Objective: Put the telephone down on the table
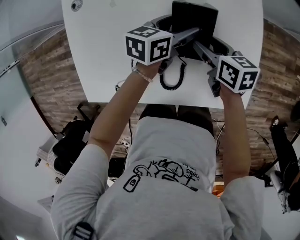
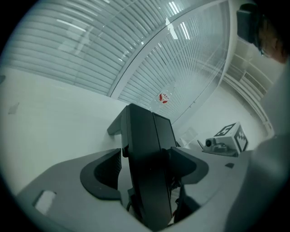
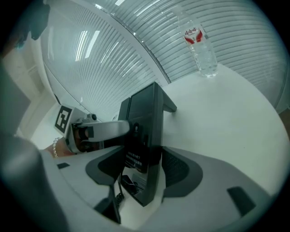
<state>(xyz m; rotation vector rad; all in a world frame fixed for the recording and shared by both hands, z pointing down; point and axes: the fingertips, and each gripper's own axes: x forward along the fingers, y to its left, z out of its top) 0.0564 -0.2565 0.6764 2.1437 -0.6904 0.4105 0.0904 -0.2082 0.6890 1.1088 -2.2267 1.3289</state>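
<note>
A black telephone (image 1: 194, 18) stands on edge on the white table (image 1: 108, 61), its coiled cord (image 1: 174, 80) trailing toward the near edge. My left gripper (image 1: 186, 35) reaches in from the left and my right gripper (image 1: 202, 49) from the right, each with the phone between its jaws. In the left gripper view the telephone (image 2: 147, 154) fills the gap of the left gripper (image 2: 147, 171), and a slit shows beside the left pad (image 2: 103, 174). The right gripper view shows the telephone (image 3: 145, 131) between the right gripper's (image 3: 144, 174) wide jaws, clear of the left pad. Both are open.
A clear water bottle (image 3: 201, 50) with a red label stands farther back on the table; the left gripper view shows this bottle (image 2: 164, 97) too. A small round object (image 1: 76, 5) lies at the table's far left corner. Bags and cables (image 1: 70, 145) sit on the wooden floor.
</note>
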